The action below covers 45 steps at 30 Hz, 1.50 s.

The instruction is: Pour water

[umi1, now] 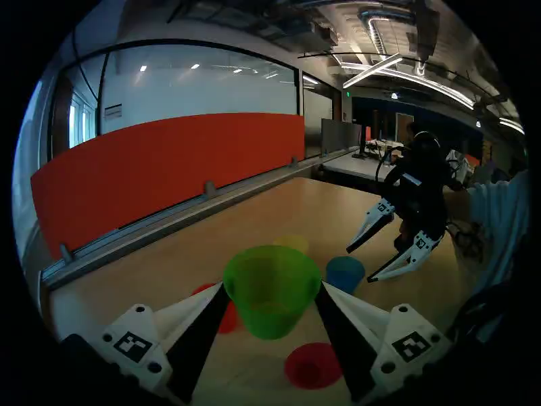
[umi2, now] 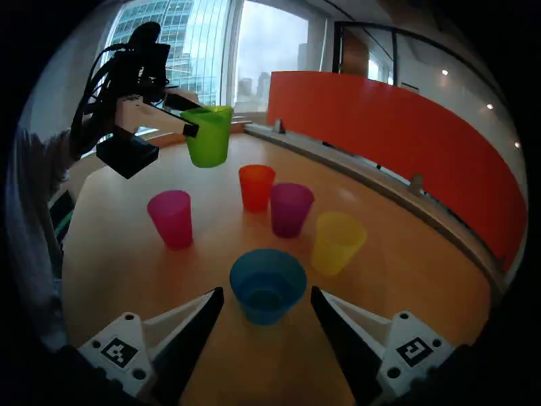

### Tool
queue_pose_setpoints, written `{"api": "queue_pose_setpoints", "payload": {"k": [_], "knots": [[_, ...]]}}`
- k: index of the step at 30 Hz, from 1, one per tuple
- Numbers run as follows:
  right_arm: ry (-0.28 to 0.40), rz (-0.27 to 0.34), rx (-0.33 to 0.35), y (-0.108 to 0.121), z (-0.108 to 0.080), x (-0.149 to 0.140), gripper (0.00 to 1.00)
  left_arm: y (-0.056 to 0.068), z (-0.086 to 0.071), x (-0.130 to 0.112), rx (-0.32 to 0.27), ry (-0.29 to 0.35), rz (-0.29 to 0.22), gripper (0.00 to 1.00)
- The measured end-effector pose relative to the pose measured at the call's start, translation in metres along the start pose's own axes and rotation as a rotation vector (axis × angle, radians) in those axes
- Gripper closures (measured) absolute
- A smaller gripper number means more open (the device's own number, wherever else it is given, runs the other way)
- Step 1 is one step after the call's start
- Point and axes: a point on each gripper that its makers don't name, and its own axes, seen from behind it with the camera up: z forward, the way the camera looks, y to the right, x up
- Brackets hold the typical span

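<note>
Table [umi2: 419, 291], edged by an orange divider [umi2: 406, 128]. Left gripper [umi1: 270, 285] pinches the green cup [umi1: 272, 301] clear of the table; its contents cannot be told. Right gripper [umi2: 266, 292], jaws spread, flanks the blue cup [umi2: 268, 279], untouched. Pink cup [umi2: 171, 216], orange cup [umi2: 257, 186], purple cup [umi2: 291, 208], yellow cup [umi2: 337, 241] stand upright beyond.

Four cups stand upright on the wooden surface [umi2: 419, 291]. A pink cup [umi2: 171, 218] is alone on the side away from the divider, and an orange cup [umi2: 256, 187] and a purple cup [umi2: 291, 209] stand close together mid-surface. A yellow cup [umi2: 337, 241] is nearer the divider edge. An orange divider panel [umi2: 406, 135] runs along that edge above a grey rail [umi1: 176, 216]. Tall windows [umi2: 203, 47] show city towers, and strip lights [umi1: 406, 74] hang overhead.
</note>
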Motion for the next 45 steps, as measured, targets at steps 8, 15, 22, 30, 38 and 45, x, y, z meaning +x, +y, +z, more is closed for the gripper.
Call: {"api": "queue_pose_setpoints", "payload": {"k": [8, 15, 22, 30, 38, 45], "knots": [[-0.023, -0.009, 0.006, -0.001, 0.015, -0.008, 0.00, -0.003, -0.008, 0.003, 0.009, 0.020, -0.015, 0.12], [-0.041, -0.010, 0.000, 0.002, 0.028, -0.013, 0.00, -0.005, -0.016, 0.002, 0.021, 0.025, -0.008, 0.12], [-0.049, -0.012, -0.006, 0.003, 0.037, -0.014, 0.00, -0.009, -0.024, 0.001, 0.028, 0.029, -0.014, 0.12], [-0.044, -0.023, -0.019, 0.006, 0.045, -0.012, 0.01, -0.012, -0.032, -0.003, 0.036, 0.028, -0.018, 0.12], [-0.029, -0.032, -0.015, 0.002, 0.047, -0.012, 0.10, -0.014, -0.038, -0.007, 0.045, 0.031, -0.024, 0.12], [-0.008, -0.030, -0.016, -0.003, 0.042, -0.007, 0.10, -0.011, -0.042, -0.009, 0.051, 0.037, -0.029, 0.12]]}}
